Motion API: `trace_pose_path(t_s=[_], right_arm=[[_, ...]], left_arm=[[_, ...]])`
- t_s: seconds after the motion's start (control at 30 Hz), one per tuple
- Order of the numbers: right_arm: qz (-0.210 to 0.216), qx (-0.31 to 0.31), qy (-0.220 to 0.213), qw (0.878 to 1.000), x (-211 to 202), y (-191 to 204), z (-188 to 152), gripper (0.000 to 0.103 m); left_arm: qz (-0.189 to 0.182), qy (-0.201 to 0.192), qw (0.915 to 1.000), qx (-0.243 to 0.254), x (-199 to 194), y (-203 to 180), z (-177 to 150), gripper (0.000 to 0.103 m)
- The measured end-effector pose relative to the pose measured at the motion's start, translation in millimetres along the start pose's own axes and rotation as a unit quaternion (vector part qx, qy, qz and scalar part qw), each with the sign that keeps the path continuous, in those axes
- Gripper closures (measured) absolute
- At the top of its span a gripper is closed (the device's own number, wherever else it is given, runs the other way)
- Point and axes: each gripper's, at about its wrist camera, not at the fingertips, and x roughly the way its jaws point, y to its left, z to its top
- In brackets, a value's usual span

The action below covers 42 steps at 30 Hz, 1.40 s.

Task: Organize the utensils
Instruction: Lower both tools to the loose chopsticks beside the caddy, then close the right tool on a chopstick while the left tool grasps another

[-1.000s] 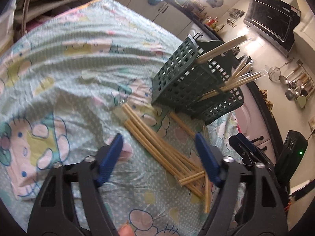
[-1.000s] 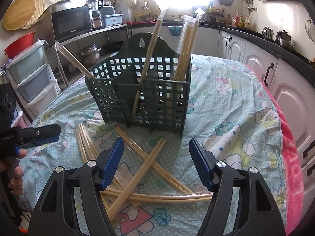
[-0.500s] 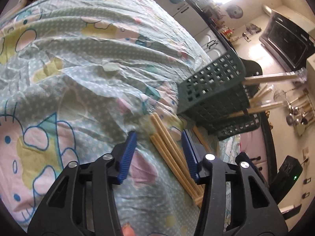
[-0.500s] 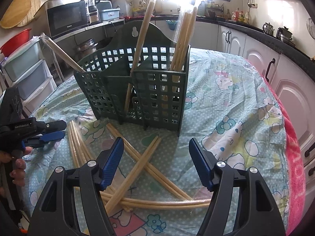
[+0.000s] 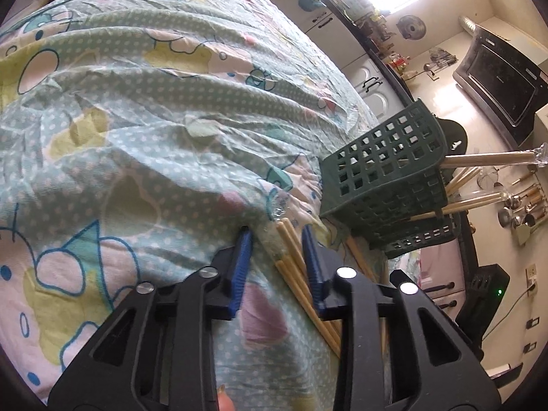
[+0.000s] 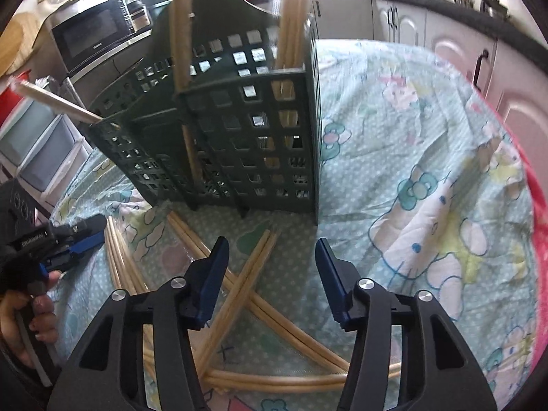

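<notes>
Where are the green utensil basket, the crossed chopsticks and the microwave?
Green utensil basket (image 6: 274,144): right wrist view, front lattice wall.
Crossed chopsticks (image 6: 253,260): right wrist view, upper shaft.
Microwave (image 6: 92,39): right wrist view, door glass.

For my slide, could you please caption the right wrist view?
Right gripper, jaws closing, above crossed chopsticks before the green basket.

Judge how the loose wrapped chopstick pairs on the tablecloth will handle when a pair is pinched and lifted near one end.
The chopstick pairs look thin, straight and rigid, so probably light and stiff. The clear wrap glints, so the blue pads may slip. Round and crossing one another, neighbours will likely roll or shift as one lifts. The left tongs are closing around a pair.
</notes>
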Motion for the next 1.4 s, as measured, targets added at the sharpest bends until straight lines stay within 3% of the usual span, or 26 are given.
trace_pose_path(t_s=[0.27,0.63,0.87,1.4], right_arm=[[0.003,0.025,0.023,0.999,18.2,-3.3,9.1,0.070],[0.001,0.044,0.019,0.999,21.3,-26.0,12.2,0.097],[0.012,0.046,0.012,0.999,7.9,-32.9,6.0,0.097],[0.046,-0.001,-0.037,0.998,-55.9,10.9,5.8,0.098]], left_arm=[[-0.007,0.003,1.0000,-0.002,-2.0,8.4,-1.2,0.090],[-0.024,0.004,0.9996,-0.018,-10.2,20.3,-2.9,0.098],[-0.027,-0.013,0.9994,-0.019,-28.9,25.9,-2.5,0.100],[-0.026,-0.084,0.9960,0.014,-88.2,12.6,9.6,0.102]])
